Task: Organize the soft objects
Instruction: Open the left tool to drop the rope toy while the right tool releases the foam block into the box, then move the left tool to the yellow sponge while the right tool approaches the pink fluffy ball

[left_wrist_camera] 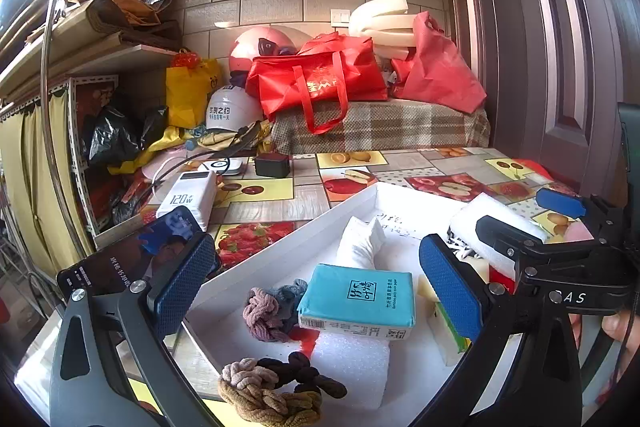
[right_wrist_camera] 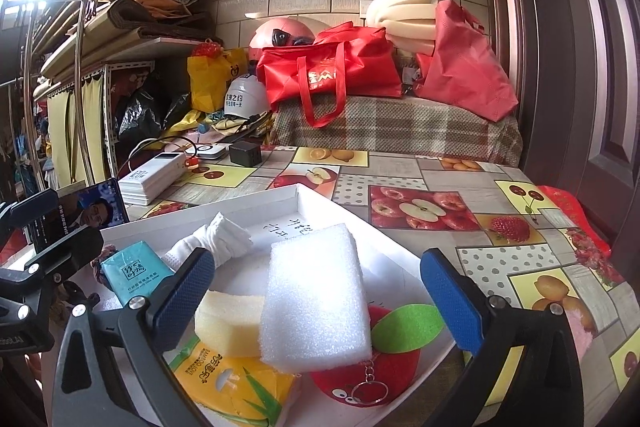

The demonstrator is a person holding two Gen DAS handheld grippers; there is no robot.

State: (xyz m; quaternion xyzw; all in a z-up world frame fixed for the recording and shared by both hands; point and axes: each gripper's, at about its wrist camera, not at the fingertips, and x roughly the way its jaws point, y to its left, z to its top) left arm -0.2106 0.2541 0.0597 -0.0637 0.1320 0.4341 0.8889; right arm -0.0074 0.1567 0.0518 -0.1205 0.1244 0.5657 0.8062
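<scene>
A white tray [left_wrist_camera: 280,251] [right_wrist_camera: 248,199] on the table holds the soft things. In the left wrist view it holds a teal tissue pack [left_wrist_camera: 358,295], braided hair ties [left_wrist_camera: 268,383], a rolled white cloth [left_wrist_camera: 360,239] and a white foam block [left_wrist_camera: 352,363]. In the right wrist view a white foam block [right_wrist_camera: 316,299] lies over a yellow sponge [right_wrist_camera: 230,323], a yellow tissue pack [right_wrist_camera: 236,387] and a red apple plush [right_wrist_camera: 372,375]. My left gripper [left_wrist_camera: 316,283] is open and empty above the tray. My right gripper [right_wrist_camera: 316,295] is open, its fingers either side of the foam block.
A fruit-print cloth [right_wrist_camera: 440,187] covers the table. A phone [left_wrist_camera: 132,259], a white power bank [left_wrist_camera: 192,195] and a black charger [left_wrist_camera: 273,165] lie at the left and back. Red bags [left_wrist_camera: 320,75] and helmets sit on a plaid-covered bench behind. A door stands at the right.
</scene>
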